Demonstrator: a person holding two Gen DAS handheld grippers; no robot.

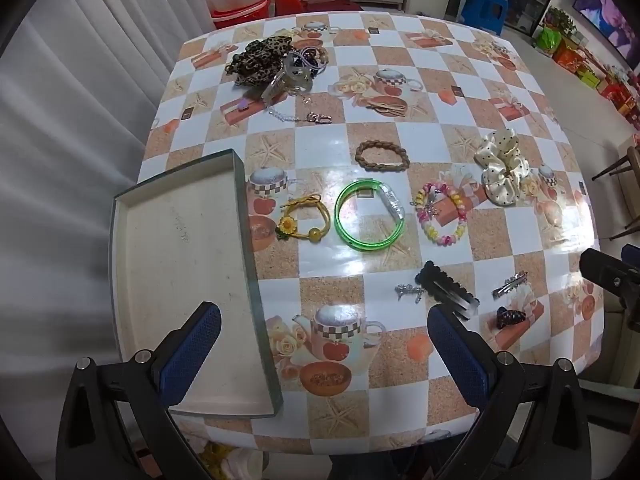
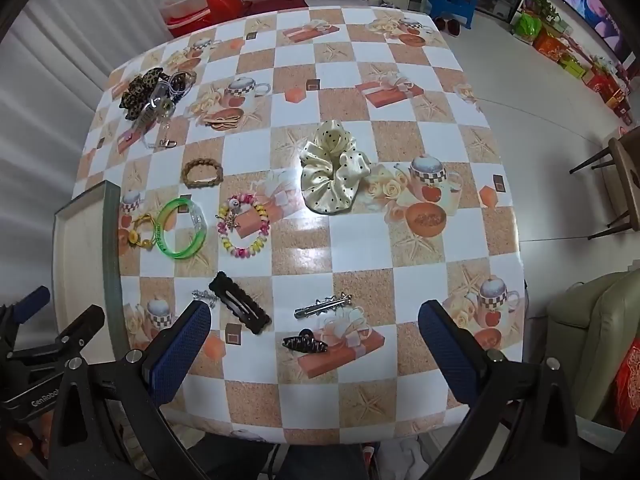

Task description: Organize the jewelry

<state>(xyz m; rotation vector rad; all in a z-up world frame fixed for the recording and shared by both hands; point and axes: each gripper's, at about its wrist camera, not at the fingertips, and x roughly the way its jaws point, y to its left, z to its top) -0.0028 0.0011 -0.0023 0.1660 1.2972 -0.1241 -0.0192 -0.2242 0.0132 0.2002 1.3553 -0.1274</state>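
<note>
A shallow empty tray [image 1: 132,240] lies at the table's left edge; it also shows in the right wrist view [image 2: 108,240]. Beside it lie a yellow flower bracelet [image 1: 300,220], a green bangle [image 1: 370,216], a beaded bracelet [image 1: 442,214], a brown braided band [image 1: 382,155] and a cream dotted scrunchie [image 2: 334,170]. Nearer lie a black snap clip [image 2: 240,308], a silver clip [image 2: 322,307] and a dark claw clip [image 2: 305,344]. My left gripper [image 1: 324,354] is open above the tray's near corner. My right gripper [image 2: 314,354] is open over the near edge, just short of the claw clip.
A pile with a leopard scrunchie [image 1: 256,60], clear clips and a chain lies at the far left of the checkered table [image 2: 400,272]. A red bin [image 1: 240,0] stands behind. A chair [image 2: 624,176] and a sofa [image 2: 592,340] stand to the right.
</note>
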